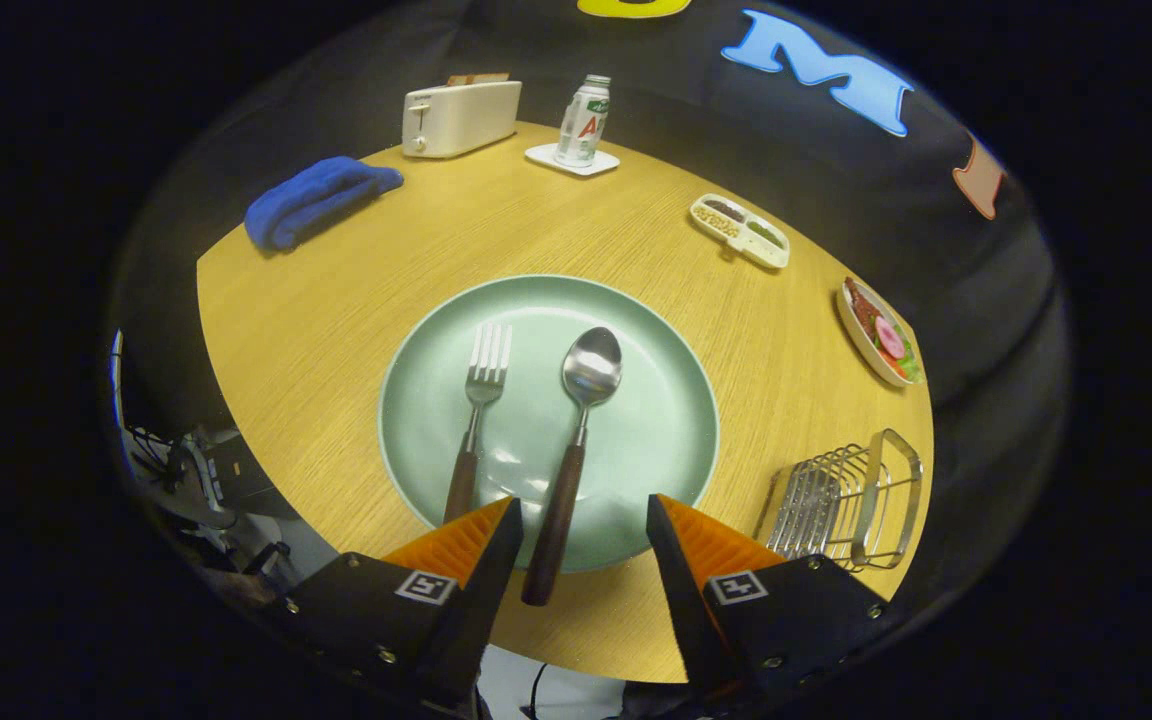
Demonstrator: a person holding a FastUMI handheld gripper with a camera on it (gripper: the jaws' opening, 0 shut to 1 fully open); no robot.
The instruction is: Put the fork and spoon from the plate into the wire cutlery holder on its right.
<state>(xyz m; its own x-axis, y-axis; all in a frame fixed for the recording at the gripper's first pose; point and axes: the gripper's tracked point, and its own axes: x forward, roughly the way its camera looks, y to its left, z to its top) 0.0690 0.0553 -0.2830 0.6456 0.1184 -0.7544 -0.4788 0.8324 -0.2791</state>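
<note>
Nearest the camera, the tool is released, its two fingers spread apart and pressing on nothing. Between the fingers lies the dark wooden handle of the spoon, its end reaching past the plate's near rim over the tabletop. The spoon's bowl rests near the middle of the pale green plate, pointing away from the tool. Just left of the spoon, roughly parallel and apart from it, lies the fork, tines toward the far side; the end of its handle is hidden behind the left finger. To the right of the plate, beside the right finger and near the tabletop's edge, stands the wire cutlery holder, well apart from both utensils. Beyond the plate, on the far side of the round wooden tabletop, are a folded blue cloth, a white toaster, and a bottle standing on a white coaster. Farther right sit a divided snack tray and a dish of food at the tabletop's edge.
</note>
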